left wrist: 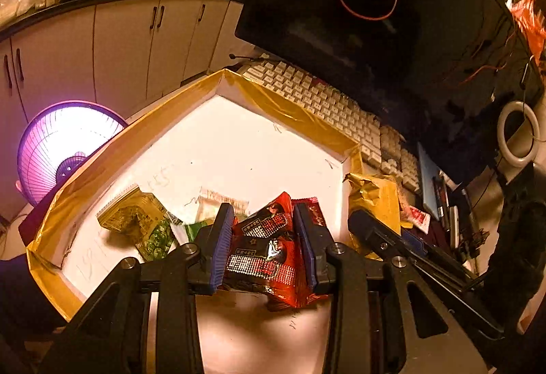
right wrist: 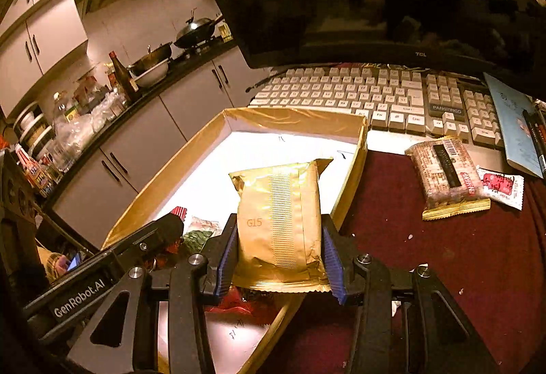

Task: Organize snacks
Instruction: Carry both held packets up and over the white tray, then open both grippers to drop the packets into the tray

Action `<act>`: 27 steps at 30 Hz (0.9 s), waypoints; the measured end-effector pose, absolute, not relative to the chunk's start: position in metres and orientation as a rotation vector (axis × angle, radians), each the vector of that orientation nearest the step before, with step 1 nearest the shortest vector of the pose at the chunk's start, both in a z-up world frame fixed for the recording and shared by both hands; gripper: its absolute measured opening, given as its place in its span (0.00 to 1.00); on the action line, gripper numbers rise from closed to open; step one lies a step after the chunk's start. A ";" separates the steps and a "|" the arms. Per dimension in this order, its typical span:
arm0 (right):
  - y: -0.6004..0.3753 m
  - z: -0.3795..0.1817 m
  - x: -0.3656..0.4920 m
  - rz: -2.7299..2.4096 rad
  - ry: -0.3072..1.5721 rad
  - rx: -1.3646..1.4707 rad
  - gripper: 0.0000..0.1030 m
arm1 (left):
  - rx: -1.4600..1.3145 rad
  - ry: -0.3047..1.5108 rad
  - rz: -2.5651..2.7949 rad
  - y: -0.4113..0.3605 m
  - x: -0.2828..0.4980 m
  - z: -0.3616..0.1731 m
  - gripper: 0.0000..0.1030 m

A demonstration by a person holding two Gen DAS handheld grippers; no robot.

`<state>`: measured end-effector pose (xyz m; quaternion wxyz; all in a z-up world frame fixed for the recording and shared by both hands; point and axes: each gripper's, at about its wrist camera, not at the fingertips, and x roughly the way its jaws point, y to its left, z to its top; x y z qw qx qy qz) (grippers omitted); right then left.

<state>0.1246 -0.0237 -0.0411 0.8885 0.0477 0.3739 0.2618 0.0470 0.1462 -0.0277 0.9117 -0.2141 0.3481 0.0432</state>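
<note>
Left gripper (left wrist: 263,240) clamped on red snack packet (left wrist: 269,251), right gripper (right wrist: 279,254) clamped on gold pouch (right wrist: 279,220), both poised over gold-rimmed tray (left wrist: 290,107), evidently for depositing.

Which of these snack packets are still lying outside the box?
The speckled brown bar packet and the small white-and-red sachet beside it, both on the dark red cloth by the keyboard. The others are inside the box or held.
</note>
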 end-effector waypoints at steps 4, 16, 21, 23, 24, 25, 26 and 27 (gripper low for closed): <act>-0.020 -0.046 0.127 0.535 0.794 0.083 0.44 | -0.424 0.717 0.097 0.144 0.048 -0.028 0.33; -0.019 -0.048 0.126 0.510 0.786 0.080 0.45 | -0.403 0.717 0.083 0.140 0.048 -0.030 0.34; -0.017 -0.048 0.125 0.507 0.780 0.075 0.47 | -0.406 0.713 0.082 0.140 0.048 -0.029 0.34; -0.018 -0.049 0.126 0.508 0.782 0.082 0.47 | -0.406 0.711 0.080 0.140 0.047 -0.029 0.34; -0.018 -0.049 0.126 0.510 0.782 0.087 0.47 | -0.407 0.709 0.079 0.140 0.047 -0.029 0.34; -0.019 -0.049 0.126 0.511 0.781 0.090 0.47 | -0.408 0.708 0.078 0.140 0.047 -0.029 0.34; -0.019 -0.049 0.126 0.512 0.780 0.093 0.47 | -0.407 0.708 0.079 0.140 0.047 -0.029 0.34; -0.020 -0.049 0.126 0.513 0.778 0.097 0.47 | -0.407 0.706 0.081 0.140 0.047 -0.029 0.34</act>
